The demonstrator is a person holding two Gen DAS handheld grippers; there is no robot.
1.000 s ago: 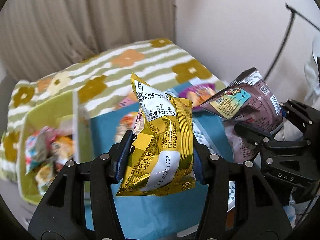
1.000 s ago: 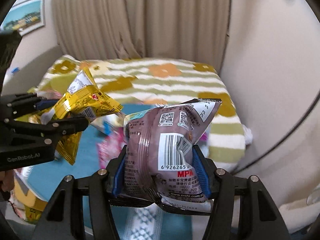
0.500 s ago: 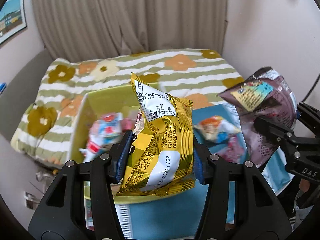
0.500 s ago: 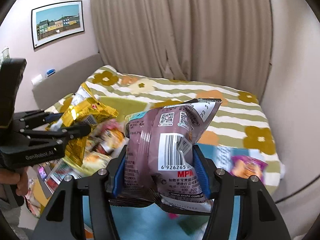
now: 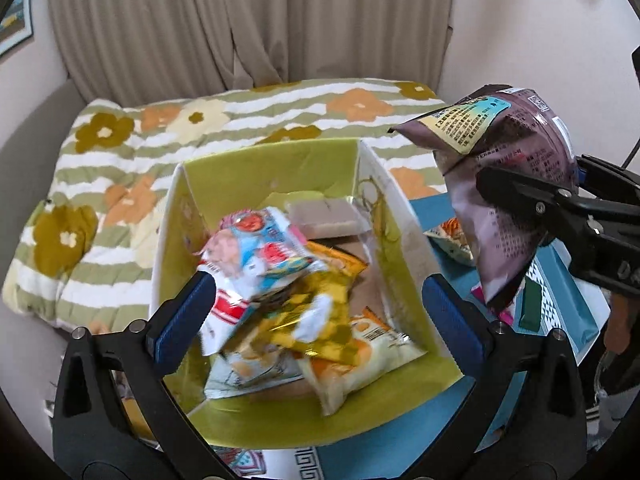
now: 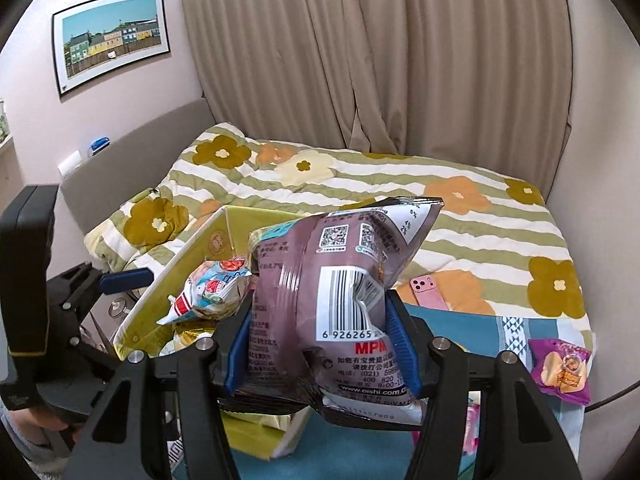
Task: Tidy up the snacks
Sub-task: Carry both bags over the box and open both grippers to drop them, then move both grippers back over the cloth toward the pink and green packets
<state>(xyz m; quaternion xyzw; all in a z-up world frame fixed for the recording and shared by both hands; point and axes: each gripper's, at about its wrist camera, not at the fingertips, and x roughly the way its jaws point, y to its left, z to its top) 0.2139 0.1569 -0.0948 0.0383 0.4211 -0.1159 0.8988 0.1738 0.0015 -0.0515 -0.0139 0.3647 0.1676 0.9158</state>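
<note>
My left gripper is open over the green box. The gold snack bag is blurred, loose in the box on top of several other packets, with a blue-and-pink packet beside it. My right gripper is shut on the mauve snack bag and holds it upright beside the box's right wall. The mauve bag also shows at the right in the left wrist view, clamped in the right gripper's fingers.
The box stands on a teal cloth at the edge of a flower-patterned bed. A purple snack packet and a pink phone lie on the right. Curtains hang behind the bed.
My left gripper swung left over the green box and opened; the gold bag dropped into the box. My right gripper followed leftward, still holding the mauve bag.
</note>
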